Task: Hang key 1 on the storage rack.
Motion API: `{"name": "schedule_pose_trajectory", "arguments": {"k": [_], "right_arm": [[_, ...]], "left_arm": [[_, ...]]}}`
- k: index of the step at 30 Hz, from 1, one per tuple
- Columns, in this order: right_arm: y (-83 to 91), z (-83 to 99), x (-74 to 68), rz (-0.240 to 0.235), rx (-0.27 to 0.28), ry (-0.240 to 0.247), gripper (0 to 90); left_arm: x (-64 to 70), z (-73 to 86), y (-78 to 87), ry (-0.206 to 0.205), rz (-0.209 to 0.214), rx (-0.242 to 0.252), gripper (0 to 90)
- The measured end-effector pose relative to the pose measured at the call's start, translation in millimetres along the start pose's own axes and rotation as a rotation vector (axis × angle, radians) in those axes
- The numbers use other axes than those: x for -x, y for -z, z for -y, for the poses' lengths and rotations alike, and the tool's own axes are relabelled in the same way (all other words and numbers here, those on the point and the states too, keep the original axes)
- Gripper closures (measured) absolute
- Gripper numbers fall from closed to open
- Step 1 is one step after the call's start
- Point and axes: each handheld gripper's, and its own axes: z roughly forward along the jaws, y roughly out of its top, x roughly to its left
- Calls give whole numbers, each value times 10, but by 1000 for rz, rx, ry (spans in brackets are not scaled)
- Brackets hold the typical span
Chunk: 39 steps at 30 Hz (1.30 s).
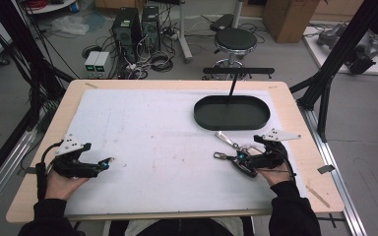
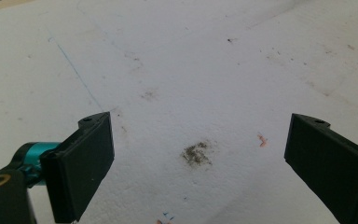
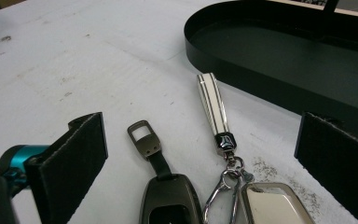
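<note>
Two key fobs [image 3: 214,198] lie between your right gripper's [image 3: 200,154] wide-open jaws; you're at the grasp, so close gently. Your left gripper [image 2: 198,154] hovers wide, empty.

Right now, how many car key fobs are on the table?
2. The dark grey key fob and the silvery key fob lie side by side between the open right gripper's jaws, near the black tray.

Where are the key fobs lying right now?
In the high view the key fobs lie on the white mat's right side, just in front of the black oval tray, between the open jaws of the right gripper.
</note>
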Motion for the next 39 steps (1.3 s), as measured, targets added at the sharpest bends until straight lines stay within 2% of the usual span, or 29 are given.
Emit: {"name": "schedule_pose_trajectory", "arguments": {"k": [17,19,24,28,39], "right_arm": [[3,-1,6,16,-9,-4,16],[-16,-7,15,27,-26,4,16],[-52,-40,38,33,-29,5,16],[-124,-93,34,55,-68,25,17],[-227,-285,102,25,-141,17,19]], "left_arm": [[9,4,-28,-7,4,-15,87],[16,3,-42,-6,7,-17,87],[22,0,-48,-11,8,-23,87],[23,-1,-47,-12,4,-24,87],[31,-3,-31,-11,-4,-7,95]]}}
